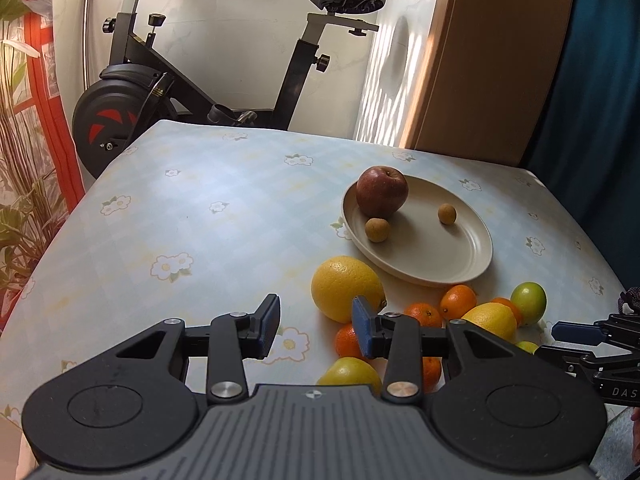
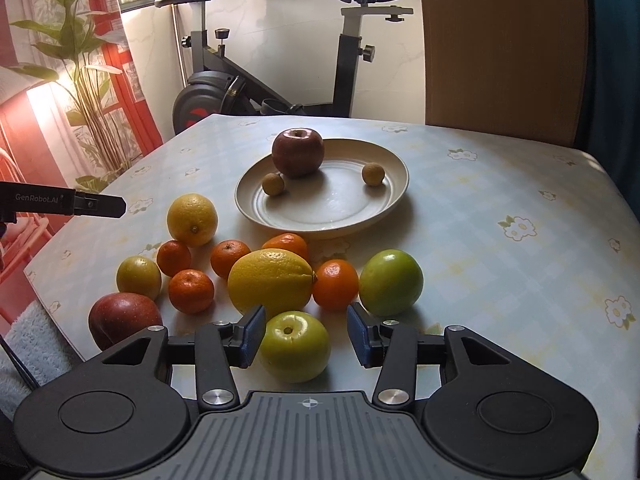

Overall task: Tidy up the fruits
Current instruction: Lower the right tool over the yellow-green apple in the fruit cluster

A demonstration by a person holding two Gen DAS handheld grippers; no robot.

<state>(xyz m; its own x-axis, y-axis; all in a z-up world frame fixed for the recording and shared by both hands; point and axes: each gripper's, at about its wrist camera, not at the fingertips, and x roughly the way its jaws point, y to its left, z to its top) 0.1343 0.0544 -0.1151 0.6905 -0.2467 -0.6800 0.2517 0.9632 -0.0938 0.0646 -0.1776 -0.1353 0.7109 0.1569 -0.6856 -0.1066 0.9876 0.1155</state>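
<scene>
A cream plate (image 2: 376, 204) (image 1: 460, 256) holds a red apple (image 2: 298, 152) (image 1: 382, 191) and two small brown fruits (image 2: 273, 184) (image 2: 373, 173). In front of it lie lemons (image 2: 270, 282) (image 2: 193, 220), several mandarins (image 2: 335, 285), green apples (image 2: 391, 277) (image 2: 295, 346) and another red apple (image 2: 122, 318). My right gripper (image 2: 306, 334) is open, its fingers either side of the near green apple, apart from it. My left gripper (image 1: 316, 326) is open and empty, just left of a big lemon (image 1: 346, 288).
The table (image 1: 180, 220) has a pale floral cloth. An exercise bike (image 1: 160, 80) stands behind it, a plant and red screen at the left, a wooden panel (image 2: 500, 48) at the back right. A towel (image 2: 28, 340) lies at the near left edge.
</scene>
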